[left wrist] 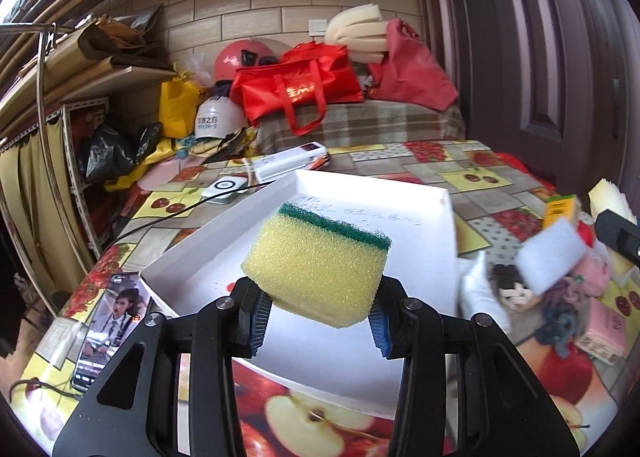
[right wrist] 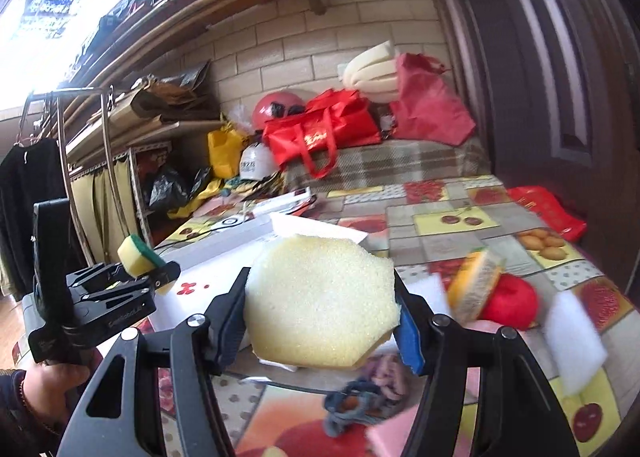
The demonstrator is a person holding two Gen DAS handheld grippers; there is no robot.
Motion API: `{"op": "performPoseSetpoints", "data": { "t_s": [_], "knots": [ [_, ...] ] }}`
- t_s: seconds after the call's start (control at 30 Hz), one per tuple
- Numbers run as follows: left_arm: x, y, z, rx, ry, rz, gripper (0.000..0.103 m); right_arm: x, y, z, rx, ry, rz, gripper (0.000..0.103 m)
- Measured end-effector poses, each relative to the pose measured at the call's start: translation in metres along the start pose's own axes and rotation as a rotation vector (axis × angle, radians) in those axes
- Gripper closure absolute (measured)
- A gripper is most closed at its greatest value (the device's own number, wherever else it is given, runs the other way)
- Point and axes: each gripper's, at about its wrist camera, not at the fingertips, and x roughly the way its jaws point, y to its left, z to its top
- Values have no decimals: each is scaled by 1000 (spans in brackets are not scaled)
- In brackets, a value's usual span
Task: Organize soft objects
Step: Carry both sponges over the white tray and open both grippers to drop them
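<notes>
The yellow-and-green sponge is clamped in my left hand-held gripper above the white tray. My right hand-held gripper pinches the pale foam sponge over the desk, right of the tray.

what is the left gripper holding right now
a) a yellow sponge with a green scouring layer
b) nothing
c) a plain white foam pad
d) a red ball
a: the left gripper pinches the yellow sponge with a green scouring layer between its blue pads, above the white shallow box.
</notes>
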Motion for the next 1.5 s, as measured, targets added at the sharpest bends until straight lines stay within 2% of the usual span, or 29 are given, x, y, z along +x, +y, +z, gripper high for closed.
{"op": "performPoseSetpoints", "data": {
  "t_s": [0.23,0.43,0.67,0.8,1.0,1.07,1.1,1.17,1.2,1.27,1.4,1.5],
  "knots": [
    [26,12,8,10,19,42,62,40,16,-4,-14,80,5,39],
    [43,30,12,-61,39,73,62,59,36,-2,-78,78,2,40],
    [59,35,18,-65,63,109,62,88,54,6,-113,79,5,39],
    [77,40,21,-80,117,127,61,114,60,12,-114,101,-5,39],
    [94,63,22,-169,169,153,61,143,75,17,-146,153,-24,37],
    [98,70,22,-198,187,165,55,149,77,16,-159,184,-31,30],
    [99,74,21,-213,194,173,50,151,77,16,-161,199,-38,20],
    [100,80,20,-242,201,186,7,152,74,16,-150,206,-40,19],
    [98,82,19,-253,195,191,0,151,71,16,-139,206,-40,18],
    [95,83,20,-258,181,195,0,152,68,17,-123,206,-45,15],
    [92,77,21,-226,156,205,0,151,65,18,-105,201,-50,0],
    [87,74,23,-209,125,216,0,144,65,19,-107,160,-52,0]
  ]
}}
